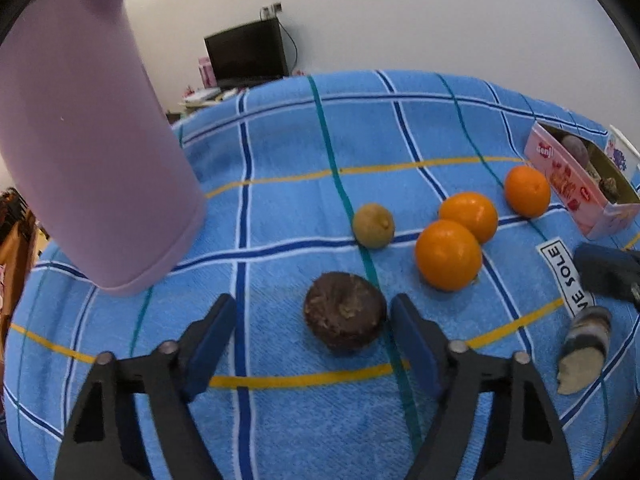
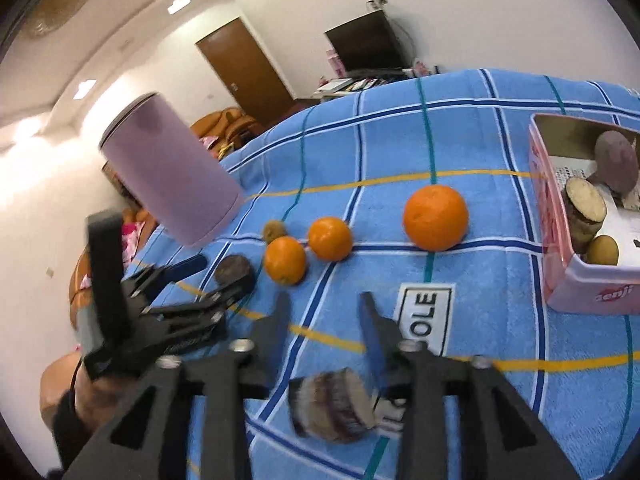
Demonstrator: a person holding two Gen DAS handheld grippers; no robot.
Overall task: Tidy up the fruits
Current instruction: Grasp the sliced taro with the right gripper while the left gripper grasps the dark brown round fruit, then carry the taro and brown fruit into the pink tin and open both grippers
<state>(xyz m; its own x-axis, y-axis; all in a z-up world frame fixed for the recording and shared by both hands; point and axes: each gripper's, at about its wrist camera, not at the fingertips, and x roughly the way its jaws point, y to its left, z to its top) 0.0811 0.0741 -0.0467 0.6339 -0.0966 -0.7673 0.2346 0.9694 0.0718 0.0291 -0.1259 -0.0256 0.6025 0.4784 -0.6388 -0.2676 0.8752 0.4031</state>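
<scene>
In the left wrist view we see, at the upper left of the frame, a tall mauve matte cylinder (image 1: 92, 152) standing on the blue checked towel (image 1: 280, 152). At the lower centre our left gripper (image 1: 310, 322) is spread wide, its blue-padded fingers (image 1: 210, 344) flanking a dark brown, rough round fruit (image 1: 344, 312) without clamping it; the right-hand pad sits just beside the fruit. Above it lies a small olive-brown fruit (image 1: 373, 225), then three glossy oranges (image 1: 448, 254) running toward the upper right, the nearer two touching. At the right edge stands an open pink cardboard box (image 1: 568, 184) holding dark pieces. Below it lies a cut, grey-banded tuber piece (image 1: 586, 348).

In the right wrist view the left gripper appears at the lower left, the oranges across the middle, the pink box at the right edge. Our right gripper (image 2: 324, 300) is released, jaws parted over the towel, with the banded piece low between its arms, seemingly untouched.
</scene>
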